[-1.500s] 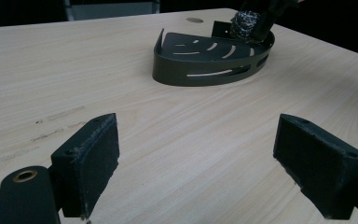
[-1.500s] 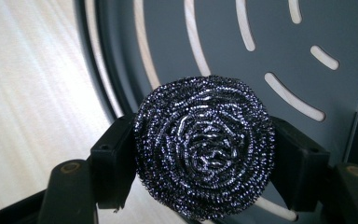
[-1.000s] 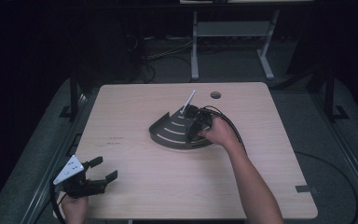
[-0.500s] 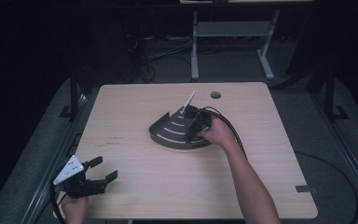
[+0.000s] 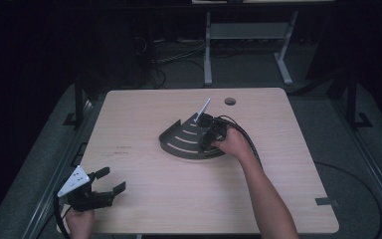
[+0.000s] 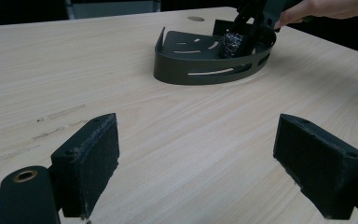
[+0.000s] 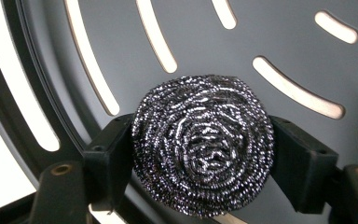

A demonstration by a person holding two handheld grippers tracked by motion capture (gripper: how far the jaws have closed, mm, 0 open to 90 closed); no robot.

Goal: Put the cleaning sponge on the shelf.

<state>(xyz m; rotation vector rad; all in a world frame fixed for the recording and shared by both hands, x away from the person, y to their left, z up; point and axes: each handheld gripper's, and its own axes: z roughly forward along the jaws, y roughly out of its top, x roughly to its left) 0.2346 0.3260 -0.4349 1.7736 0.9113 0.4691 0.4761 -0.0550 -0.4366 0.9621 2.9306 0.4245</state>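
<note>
Gripping the steel wool scourer (image 7: 203, 149) between both jaws of my right tool (image 5: 210, 135), I have it low inside the dark slotted corner tray (image 5: 179, 144), which sits mid-bench (image 5: 144, 199). The ball bulges past the pads on either side, so I judge the squeeze firm enough; pressing harder would only crush the coils. To do this well I should keep the tool clear of the tray's curved wall and move straight, not dragging wire across the slots. My left tool (image 5: 107, 181) rests at the near bench corner, jaws spread wide, holding nothing.
</note>
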